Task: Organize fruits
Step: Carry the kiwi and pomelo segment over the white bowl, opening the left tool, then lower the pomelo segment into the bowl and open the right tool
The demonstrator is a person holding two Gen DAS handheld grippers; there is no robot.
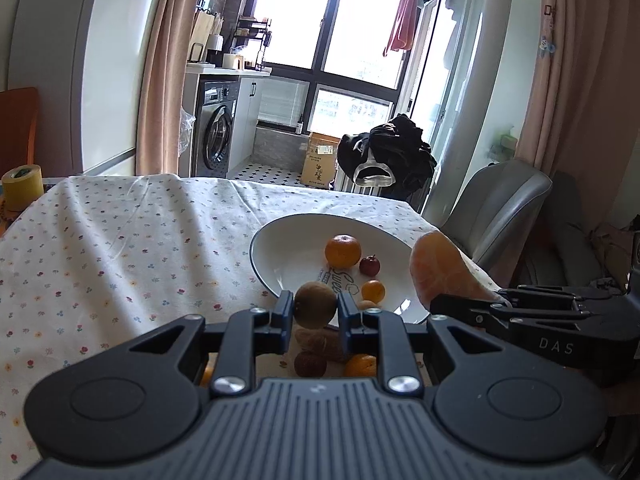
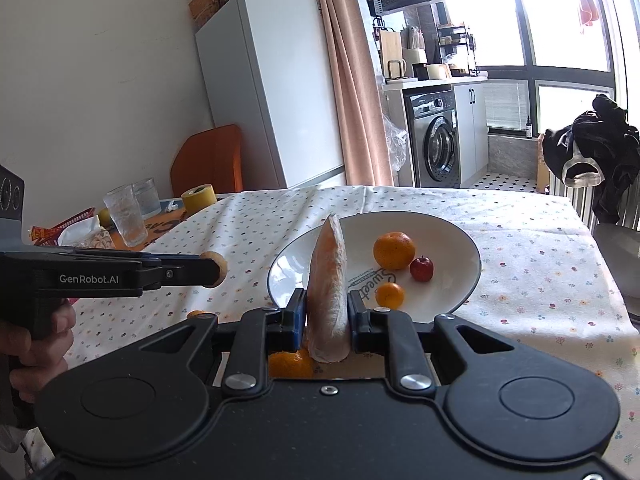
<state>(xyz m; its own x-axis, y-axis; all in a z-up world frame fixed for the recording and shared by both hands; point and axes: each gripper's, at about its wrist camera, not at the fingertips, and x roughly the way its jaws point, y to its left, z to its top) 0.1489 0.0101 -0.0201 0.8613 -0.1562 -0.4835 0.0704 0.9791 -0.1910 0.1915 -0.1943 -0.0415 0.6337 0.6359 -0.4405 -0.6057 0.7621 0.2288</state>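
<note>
My left gripper (image 1: 315,302) is shut on a round brown fruit (image 1: 315,312), held just short of the near rim of a white plate (image 1: 280,248). On the plate lie a mandarin (image 1: 343,251), a small red fruit (image 1: 369,265) and a small orange fruit (image 1: 373,291). My right gripper (image 2: 326,300) is shut on a peeled citrus segment (image 2: 328,280) that stands upright, in front of the same plate (image 2: 460,240). Under the grippers, more fruit rests on the cloth: a red one (image 1: 310,363) and an orange one (image 2: 290,364).
A floral cloth (image 1: 120,260) covers the table. At its far left stand two glasses (image 2: 126,216), a yellow tape roll (image 2: 199,197) and a red basket (image 2: 76,220). A grey chair (image 1: 500,208) sits off the right edge, an orange chair (image 2: 208,160) behind the left.
</note>
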